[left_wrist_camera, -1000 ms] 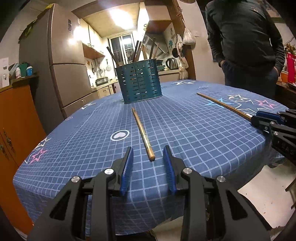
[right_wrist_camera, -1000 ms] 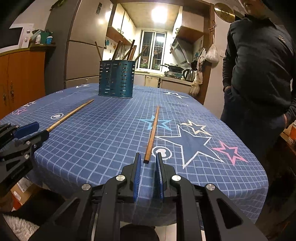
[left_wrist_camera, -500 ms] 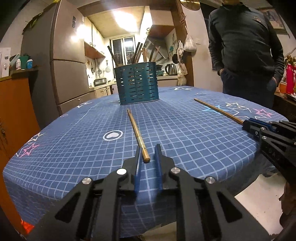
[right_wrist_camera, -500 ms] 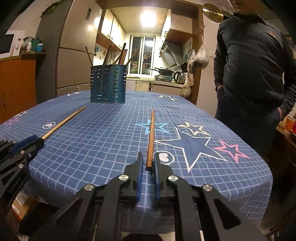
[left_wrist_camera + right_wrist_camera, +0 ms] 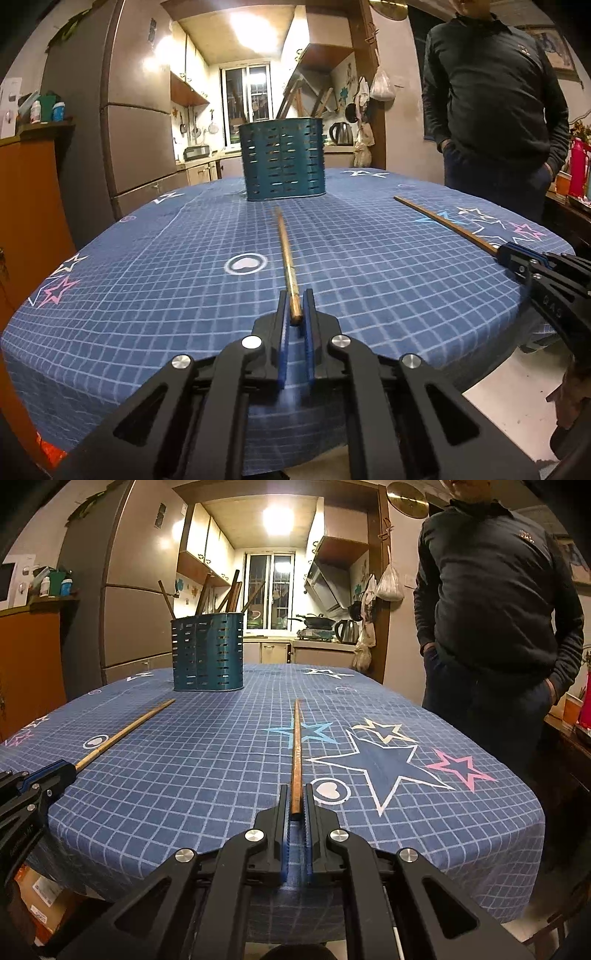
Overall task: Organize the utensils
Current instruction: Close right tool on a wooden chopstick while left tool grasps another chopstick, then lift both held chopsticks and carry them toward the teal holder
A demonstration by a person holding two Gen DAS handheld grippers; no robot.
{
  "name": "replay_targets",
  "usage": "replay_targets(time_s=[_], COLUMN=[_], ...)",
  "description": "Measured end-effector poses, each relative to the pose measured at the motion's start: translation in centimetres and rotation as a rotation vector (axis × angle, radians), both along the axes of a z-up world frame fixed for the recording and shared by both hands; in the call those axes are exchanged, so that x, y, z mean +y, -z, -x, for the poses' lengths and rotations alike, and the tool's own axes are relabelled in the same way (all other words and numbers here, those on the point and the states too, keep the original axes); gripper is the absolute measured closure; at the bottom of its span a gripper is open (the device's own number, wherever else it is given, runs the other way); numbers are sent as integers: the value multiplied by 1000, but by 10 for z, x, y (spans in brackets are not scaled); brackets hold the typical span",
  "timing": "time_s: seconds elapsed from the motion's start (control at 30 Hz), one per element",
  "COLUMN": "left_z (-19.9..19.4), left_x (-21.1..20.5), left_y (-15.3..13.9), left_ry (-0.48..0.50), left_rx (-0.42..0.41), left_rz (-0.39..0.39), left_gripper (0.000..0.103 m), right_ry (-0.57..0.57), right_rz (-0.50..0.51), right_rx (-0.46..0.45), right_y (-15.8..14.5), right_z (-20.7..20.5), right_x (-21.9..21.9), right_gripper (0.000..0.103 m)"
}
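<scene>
Two chopsticks on the blue checked tablecloth (image 5: 369,258), one per gripper, both clamped at the near end. Leftmost thing on the table is the left chopstick (image 5: 286,254): it lies flat on the cloth, running from the left gripper (image 5: 295,310) straight away toward the teal slotted utensil holder (image 5: 282,158), far tip stopping just short of the holder's base, not touching it. Left jaws have just been closing and now pinch the near end of that stick between the blue pads; butt end sits just inside the fingertips, rest of the stick sticks out forward. Holder stands upright at the far side of the table, several dark sticks leaning out of its top in the right wrist view. Right of it, the right chopstick (image 5: 296,753) lies flat across the light blue star print, pointing away from the right gripper (image 5: 295,805), far tip well clear of the holder and to its right. Right jaws have likewise just been closing and grip the stick's near end, pads tight on both sides. Both sticks look to rest on the cloth along their length. Far right, a person in a dark sweater (image 5: 495,602) stands beside the table, hands in pockets.
</scene>
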State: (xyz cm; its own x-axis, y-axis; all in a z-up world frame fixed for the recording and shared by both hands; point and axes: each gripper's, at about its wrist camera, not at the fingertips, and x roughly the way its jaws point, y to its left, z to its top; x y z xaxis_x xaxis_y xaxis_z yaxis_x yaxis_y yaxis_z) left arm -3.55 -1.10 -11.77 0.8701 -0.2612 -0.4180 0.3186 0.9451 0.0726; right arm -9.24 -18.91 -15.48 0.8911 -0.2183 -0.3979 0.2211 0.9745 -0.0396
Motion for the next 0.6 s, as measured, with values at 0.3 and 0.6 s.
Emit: replay_targets(time_s=[0.3,0.6], left_z=[-1,6], left_x=[18,27], left_y=[-9,-30], left_ry=[-25,-10], left_rx=[2,-33], left_rz=[14,-13], left_gripper=[98,98], right_ry=[-49,-106], right_rz=[37,48], right_rx=[-9,-26], right_y=[-11,-34], right_z=[7,16], right_x=[14,21], right_gripper=[96,96])
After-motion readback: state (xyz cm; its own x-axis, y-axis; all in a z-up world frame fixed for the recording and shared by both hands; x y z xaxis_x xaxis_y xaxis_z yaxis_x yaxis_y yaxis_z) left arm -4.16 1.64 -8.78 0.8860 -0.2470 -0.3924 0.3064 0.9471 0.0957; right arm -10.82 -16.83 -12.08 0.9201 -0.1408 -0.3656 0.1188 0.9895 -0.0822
